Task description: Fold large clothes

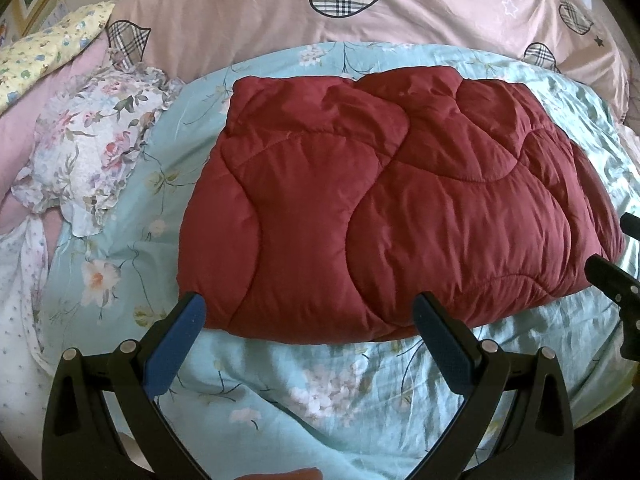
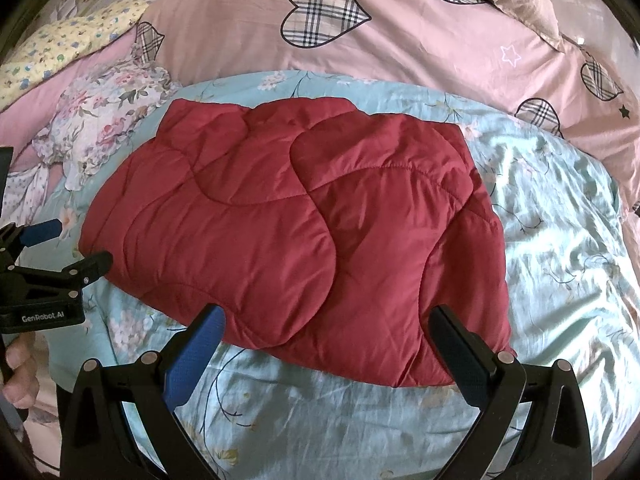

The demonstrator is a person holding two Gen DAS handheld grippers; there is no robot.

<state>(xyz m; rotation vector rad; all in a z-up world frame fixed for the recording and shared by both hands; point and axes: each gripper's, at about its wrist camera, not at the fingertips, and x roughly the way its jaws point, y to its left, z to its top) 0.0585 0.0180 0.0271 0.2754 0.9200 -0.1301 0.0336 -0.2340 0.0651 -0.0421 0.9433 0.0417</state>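
A dark red quilted padded garment point(image 1: 384, 200) lies folded into a thick rectangle on the light blue floral bed sheet point(image 1: 304, 392). It also shows in the right wrist view point(image 2: 304, 236). My left gripper point(image 1: 310, 310) is open and empty, its fingertips at the garment's near edge. It shows from the side in the right wrist view point(image 2: 78, 240). My right gripper point(image 2: 328, 320) is open and empty, its fingertips at the near edge of the garment. Its black fingers point(image 1: 612, 276) show at the right edge of the left wrist view.
A pink duvet with plaid hearts point(image 1: 280, 12) is bunched along the far side of the bed. A white floral ruffled pillow point(image 1: 92, 148) and a yellow patterned pillow point(image 1: 48, 52) lie at the far left. The blue sheet point(image 2: 560, 208) stretches to the right of the garment.
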